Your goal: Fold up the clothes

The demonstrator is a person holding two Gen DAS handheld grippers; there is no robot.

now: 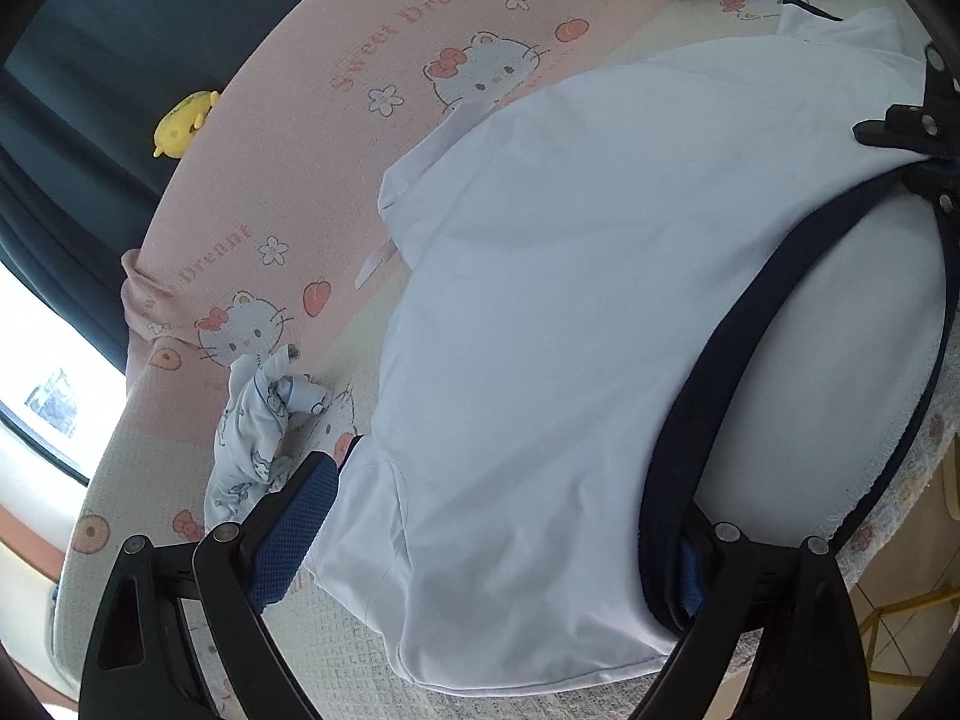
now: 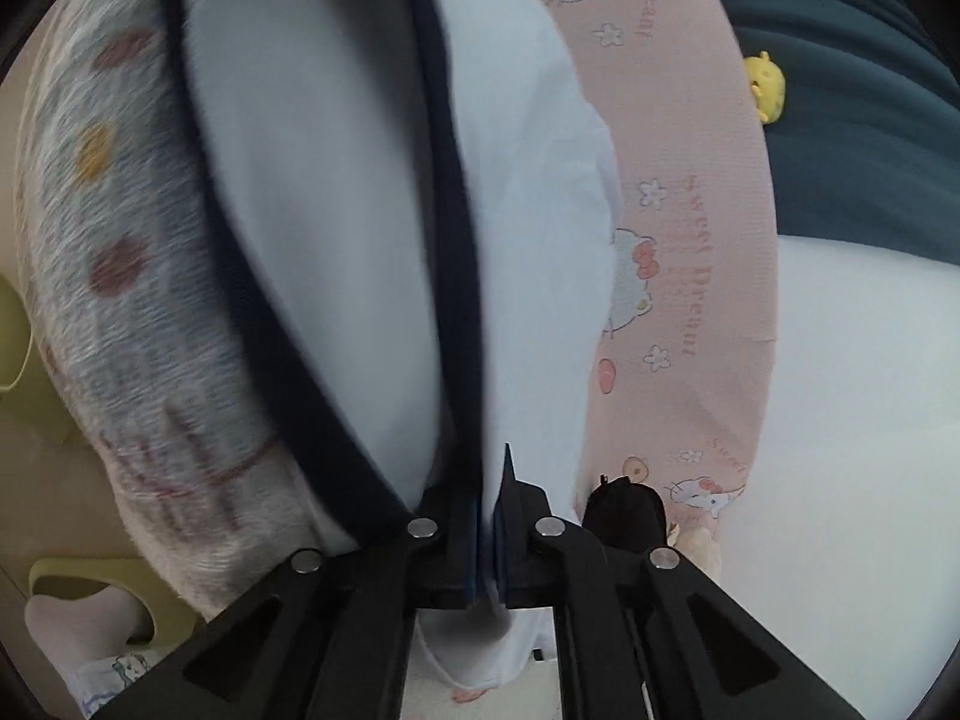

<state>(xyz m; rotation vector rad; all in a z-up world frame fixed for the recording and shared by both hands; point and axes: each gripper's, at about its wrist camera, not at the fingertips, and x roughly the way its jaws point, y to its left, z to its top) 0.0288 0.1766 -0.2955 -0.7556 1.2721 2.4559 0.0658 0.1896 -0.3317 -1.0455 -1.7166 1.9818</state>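
From the left wrist camera, the white garment (image 1: 540, 312) is lying spread over the pink cartoon-print bedsheet (image 1: 288, 138), filling most of the frame, with its navy-trimmed hem (image 1: 726, 354) curving from the near right corner up toward the far right. The left gripper (image 1: 480, 546) is standing wide apart, its blue-padded left finger (image 1: 294, 528) resting on the sheet just beside the garment's near edge and the right finger sitting at the navy band; a fold of cloth is bulging between them, but nothing is being pinched. At the far right, the right gripper (image 1: 918, 138) is showing at the other end of the same hem. A small crumpled printed garment (image 1: 264, 426) is lying on the sheet to the left, apart from the white one, and a yellow plush toy (image 1: 180, 123) is sitting beyond the bed edge.

From the right wrist camera, which is blurring on the left side, the right gripper (image 2: 487, 546) is closed narrowly on the white garment (image 2: 336, 228), apparently pinching two layers at the navy-trimmed hem (image 2: 456, 240). The hem's long axis is running straight away from these jaws toward the left gripper at the top. So the right hand is already holding its end; the left is nearest the free end and is needing to close there before the fold.
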